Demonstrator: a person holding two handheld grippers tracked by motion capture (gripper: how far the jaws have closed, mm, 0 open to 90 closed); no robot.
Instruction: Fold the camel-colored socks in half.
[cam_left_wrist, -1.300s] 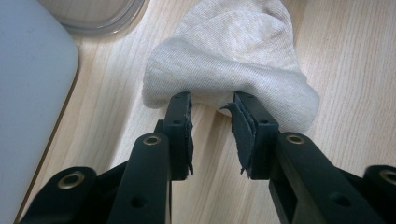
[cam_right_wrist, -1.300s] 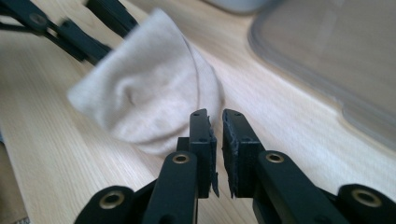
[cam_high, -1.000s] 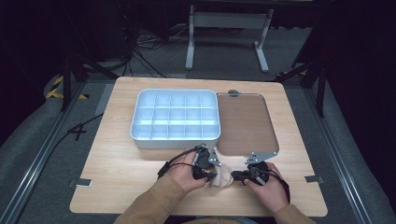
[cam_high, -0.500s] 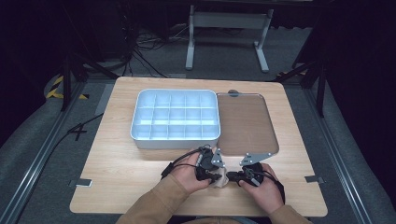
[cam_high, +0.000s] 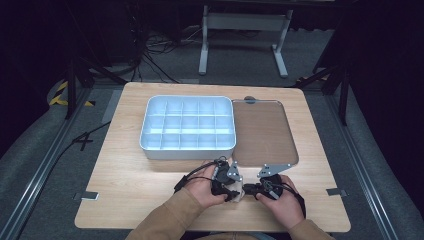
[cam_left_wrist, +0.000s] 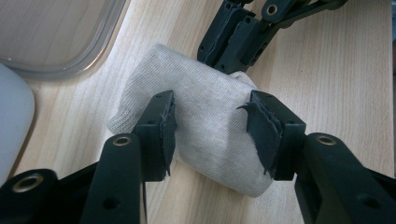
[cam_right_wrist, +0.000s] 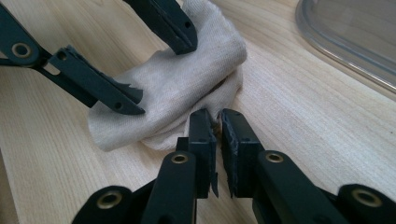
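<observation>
Our left claw (cam_left_wrist: 212, 128) just opened, pads off the cloth (cam_left_wrist: 205, 116) mid-frame. Right claw (cam_right_wrist: 218, 135) pinches its edge; w/ that, we pull next.

Compartment tray (cam_high: 187, 125) left of lid (cam_high: 262, 132); folded cloth (cam_high: 239, 191) on table (cam_high: 125, 185) before both.

A white compartment tray (cam_high: 187, 126) (a grid of small cells) sits on the wooden table (cam_high: 125, 175). Just right of the tray lies a clear flat lid (cam_high: 262, 131). Beyond the tray, off the table's far edge, stand grey metal stand legs (cam_high: 242, 37).
</observation>
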